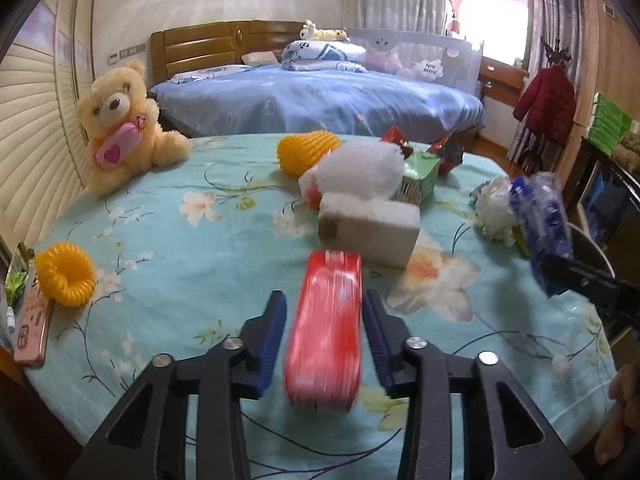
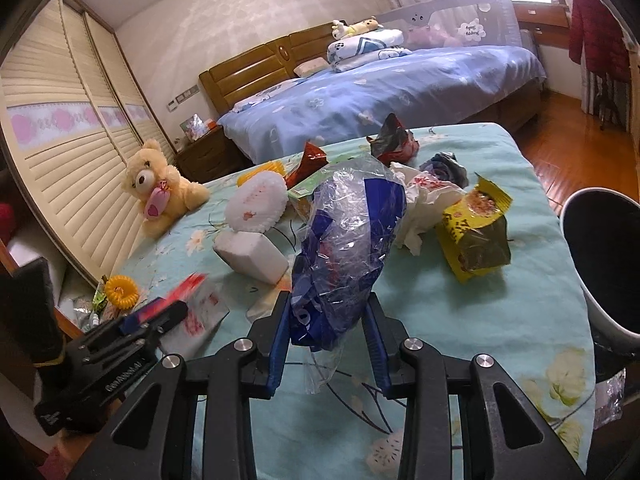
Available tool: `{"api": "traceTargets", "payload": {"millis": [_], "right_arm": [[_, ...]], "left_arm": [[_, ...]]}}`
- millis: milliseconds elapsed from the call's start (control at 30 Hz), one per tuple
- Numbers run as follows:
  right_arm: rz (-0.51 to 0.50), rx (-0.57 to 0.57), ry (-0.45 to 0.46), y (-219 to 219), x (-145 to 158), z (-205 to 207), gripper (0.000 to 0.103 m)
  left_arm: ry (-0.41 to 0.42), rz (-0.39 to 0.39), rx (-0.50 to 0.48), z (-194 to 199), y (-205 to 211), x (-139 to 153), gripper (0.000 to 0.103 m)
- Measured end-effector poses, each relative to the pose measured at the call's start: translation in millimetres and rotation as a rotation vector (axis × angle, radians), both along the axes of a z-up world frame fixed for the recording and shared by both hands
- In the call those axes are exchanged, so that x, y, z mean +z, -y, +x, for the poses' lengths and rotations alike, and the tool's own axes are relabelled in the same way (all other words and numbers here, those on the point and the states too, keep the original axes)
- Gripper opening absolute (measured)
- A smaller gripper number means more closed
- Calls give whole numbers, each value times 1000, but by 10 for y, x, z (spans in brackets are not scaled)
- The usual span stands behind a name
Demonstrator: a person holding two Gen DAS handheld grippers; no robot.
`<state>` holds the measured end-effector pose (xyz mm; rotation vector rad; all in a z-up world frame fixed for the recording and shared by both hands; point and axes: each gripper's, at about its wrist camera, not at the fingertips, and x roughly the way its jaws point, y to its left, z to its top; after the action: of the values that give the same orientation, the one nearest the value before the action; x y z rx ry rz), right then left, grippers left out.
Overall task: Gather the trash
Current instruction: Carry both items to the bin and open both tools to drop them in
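My right gripper (image 2: pixel 326 320) has its fingers clenched on a clear-and-blue plastic bag (image 2: pixel 346 240), lifted off the surface (image 2: pixel 500 320), likely for carrying to the dark bin (image 2: pixel 608 256) at right. My left gripper (image 1: pixel 324 322) flanks a blurred red wrapper (image 1: pixel 326 332); I cannot tell if it's gripped. More trash sits mid-surface: yellow snack packet (image 2: pixel 474 232), white foam block (image 2: pixel 252 254). Packet print unreadable. Teddy bear (image 2: pixel 158 188) isn't trash.

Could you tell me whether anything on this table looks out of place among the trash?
Yes: a plush teddy bear sits at the far left edge of the floral tablecloth, and a pink phone lies near the left edge. Neither looks like trash, unlike the crumpled wrappers and foam around them.
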<state>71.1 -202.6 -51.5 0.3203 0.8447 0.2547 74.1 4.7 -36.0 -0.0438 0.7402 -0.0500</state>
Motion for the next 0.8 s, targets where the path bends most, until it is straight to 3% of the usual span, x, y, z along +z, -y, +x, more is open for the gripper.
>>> {"api": "traceTargets", "payload": {"millis": [133,167,200,800], "right_arm": [[4,-9,4,22,20,-23,35],[3,-9,7,15,23,-40,35],[3,-9,9,25,34,-53,35],[-5,-136,11,672,68,-402,35]], "left_arm": [[-41,30,-14,123,56,-56,40],[-50,31,-22,131,61,-76,32],[-58,31,-30,149,73,-91,30],[9,-1,-255,-95,682,231,29]]}}
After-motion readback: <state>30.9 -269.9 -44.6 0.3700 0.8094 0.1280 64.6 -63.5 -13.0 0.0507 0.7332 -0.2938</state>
